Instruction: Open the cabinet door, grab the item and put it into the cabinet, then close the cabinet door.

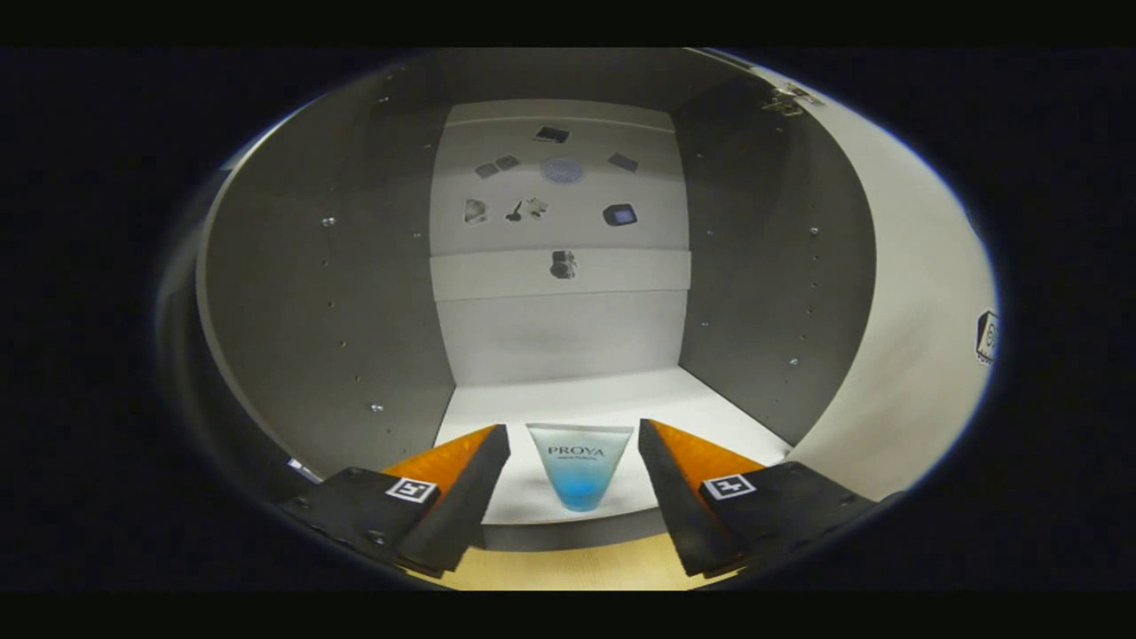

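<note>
Door's open: cabinet door (896, 293) is swung out to the right, hinge (785, 99) visible at its top inner edge. So step one looks done.

Item is a small translucent tube (579, 466), blue at the lower end, standing upright on its cap on the cabinet floor (568, 399), right at the front edge, roughly centred between the side walls. It looks placed, though only just inside; not pushed back at all.

Gripper (574, 461) is spread wide, one finger on each side of the tube with clear white floor showing between each finger and the tube. Neither finger touches it, so it's not holding anything. My read: tube has been released and stands on its own.

Rest of the cabinet: grey side walls with rows of shelf-pin holes, white back panel (559, 328) with a handful of small dark stickers or marks up high; can't tell what they are. Light wood surface (568, 572) shows below the cabinet's front edge, under the fingers.

Left to do, by my estimate: back the gripper straight out without clipping the tube, then swing the door shut. Tube sits close to the front edge, so door clearance may be tight.
</note>
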{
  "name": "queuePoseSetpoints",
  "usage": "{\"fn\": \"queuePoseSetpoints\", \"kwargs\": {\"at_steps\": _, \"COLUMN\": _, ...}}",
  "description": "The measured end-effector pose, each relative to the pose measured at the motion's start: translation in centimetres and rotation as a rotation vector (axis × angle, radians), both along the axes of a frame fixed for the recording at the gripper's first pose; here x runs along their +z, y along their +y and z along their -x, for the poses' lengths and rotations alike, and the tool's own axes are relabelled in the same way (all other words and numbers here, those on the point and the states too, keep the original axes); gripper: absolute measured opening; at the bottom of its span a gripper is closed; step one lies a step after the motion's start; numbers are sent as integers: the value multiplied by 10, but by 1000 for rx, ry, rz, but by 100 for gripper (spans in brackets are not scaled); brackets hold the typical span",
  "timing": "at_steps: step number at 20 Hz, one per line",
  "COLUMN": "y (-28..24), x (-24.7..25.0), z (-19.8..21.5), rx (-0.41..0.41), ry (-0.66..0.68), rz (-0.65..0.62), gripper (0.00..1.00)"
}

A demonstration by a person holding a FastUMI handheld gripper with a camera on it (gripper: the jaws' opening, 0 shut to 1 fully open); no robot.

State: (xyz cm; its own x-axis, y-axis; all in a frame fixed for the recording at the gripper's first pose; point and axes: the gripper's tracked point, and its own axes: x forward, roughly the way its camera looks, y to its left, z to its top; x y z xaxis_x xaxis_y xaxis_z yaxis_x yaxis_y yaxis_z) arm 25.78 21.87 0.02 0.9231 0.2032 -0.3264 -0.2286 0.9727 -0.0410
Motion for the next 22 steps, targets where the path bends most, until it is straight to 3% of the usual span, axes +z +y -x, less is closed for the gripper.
{"fn": "queuePoseSetpoints", "kwargs": {"at_steps": 2, "y": -3, "x": 9, "z": 13, "rx": -1, "ry": -32, "rz": 2, "gripper": 99}}
{"fn": "queuePoseSetpoints", "kwargs": {"at_steps": 10, "y": -31, "x": 24, "z": 122, "rx": 8, "ry": -129, "rz": -30, "gripper": 98}}
{"fn": "queuePoseSetpoints", "kwargs": {"at_steps": 15, "y": -82, "x": 19, "z": 199, "rx": -31, "ry": -159, "rz": -11, "gripper": 99}}
{"fn": "queuePoseSetpoints", "kwargs": {"at_steps": 22, "y": -175, "x": 33, "z": 271, "rx": -100, "ry": -197, "rz": -11, "gripper": 98}}
